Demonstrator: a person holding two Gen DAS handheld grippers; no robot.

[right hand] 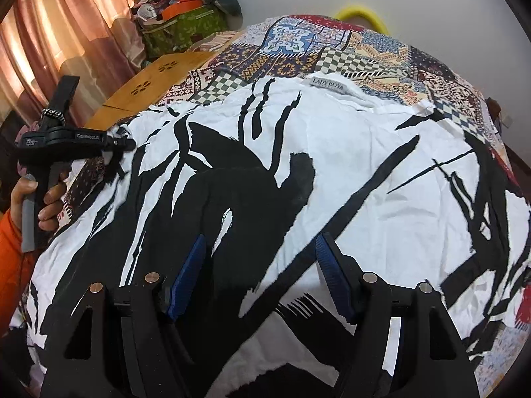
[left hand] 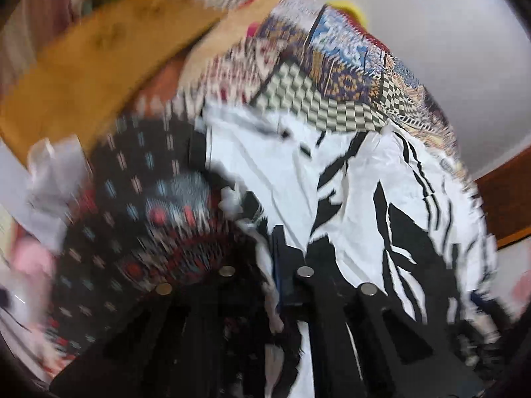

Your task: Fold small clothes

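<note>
A white garment with black brush-stroke print lies spread on a patchwork bedspread, its neck label at the far edge. My right gripper is open, hovering just above the garment's near middle, blue fingertips apart. My left gripper is at the garment's left edge, shut on a bunch of the fabric there. In the blurred left wrist view the left gripper pinches the same garment, which hangs to the right.
A wooden table stands at the far left of the bed. Behind it are pink curtains and a green box piled with clutter. A yellow ring lies beyond the bed. The wall is white.
</note>
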